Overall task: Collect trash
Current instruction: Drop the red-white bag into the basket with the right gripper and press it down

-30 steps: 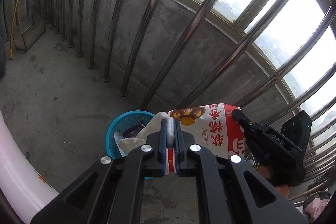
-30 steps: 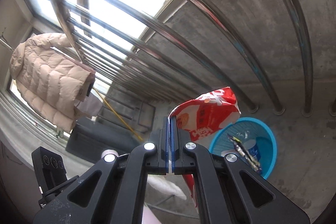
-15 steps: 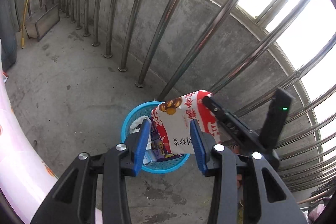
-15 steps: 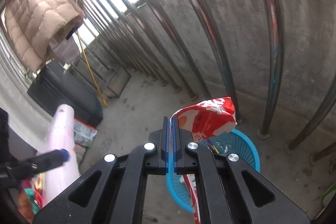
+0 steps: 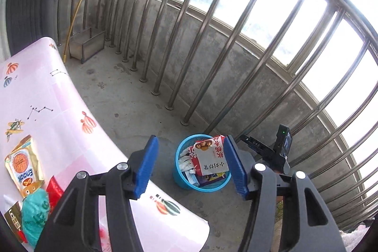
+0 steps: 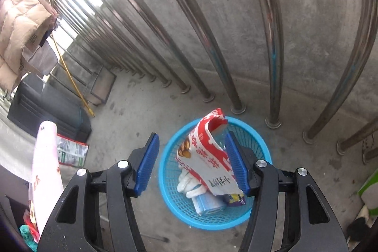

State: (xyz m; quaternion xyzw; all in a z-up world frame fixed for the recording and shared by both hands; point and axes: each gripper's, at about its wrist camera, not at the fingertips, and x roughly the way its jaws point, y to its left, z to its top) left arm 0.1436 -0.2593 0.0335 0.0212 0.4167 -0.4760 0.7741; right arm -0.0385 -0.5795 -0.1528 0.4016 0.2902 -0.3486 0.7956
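Both hand-held grippers, left point(image 5: 190, 165) and right point(image 6: 191, 163), are being opened, nothing gripped. Red snack bag point(image 6: 208, 157) is being left standing in blue basket point(image 6: 257, 134). Judged light, crinkly, slippery; best pinched at flat edge.

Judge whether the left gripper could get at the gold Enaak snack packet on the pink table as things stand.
Probably yes. The left gripper is opening, with nothing between its pads, and the Enaak packet lies uncovered on the pink table. The teal bag only borders its lower end.
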